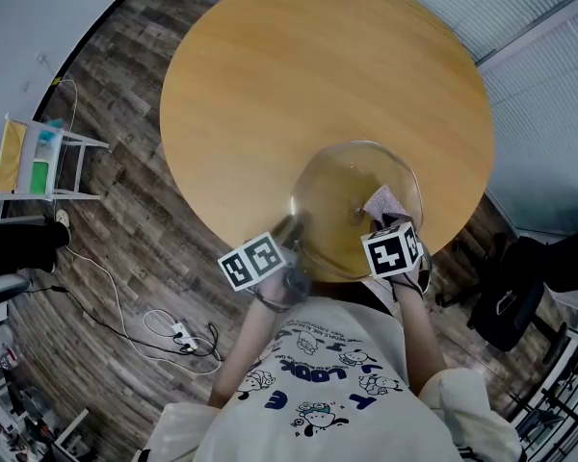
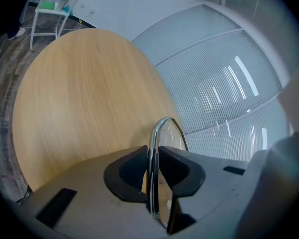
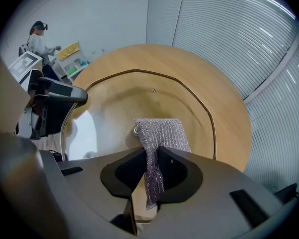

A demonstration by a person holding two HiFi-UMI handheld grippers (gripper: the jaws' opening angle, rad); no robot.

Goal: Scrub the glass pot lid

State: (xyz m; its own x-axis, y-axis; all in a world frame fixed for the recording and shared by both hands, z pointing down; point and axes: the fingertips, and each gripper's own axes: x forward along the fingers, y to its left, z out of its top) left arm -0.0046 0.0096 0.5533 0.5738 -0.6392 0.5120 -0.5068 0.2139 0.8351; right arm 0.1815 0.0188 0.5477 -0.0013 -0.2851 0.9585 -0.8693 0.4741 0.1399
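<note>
A person in a white printed T-shirt stands at the near edge of a round, pale wooden table (image 1: pixel 318 85), with a hand-held gripper in each hand. Nothing else lies on the tabletop.

The clear, round glass pot lid with a thin metal rim (image 1: pixel 352 186) is held up in the air, tilted, over the near edge of the table and just in front of the person. The left gripper (image 2: pixel 152 169) holds it. Its two dark jaws are drawn narrow and press on the metal rim from either side, so the lid stands edge-on between them.

The right gripper (image 3: pixel 153 171) points steeply down at the glass. Its jaws are pinched on a silvery-grey woven mesh scouring cloth (image 3: pixel 162 132). The free end of the cloth spreads out beyond the jaws and lies against the face of the lid, close to the small metal fitting near its middle.

The scrubbing looks to be under way, with the lid steadied and the cloth on the glass. The glass looks clean all over, with no foam, water or marks that I can see. So I cannot tell how much of it has been rubbed. The cloth covers only a small patch near the centre. The outer band of glass, the rim and the other face may be left to do.
</note>
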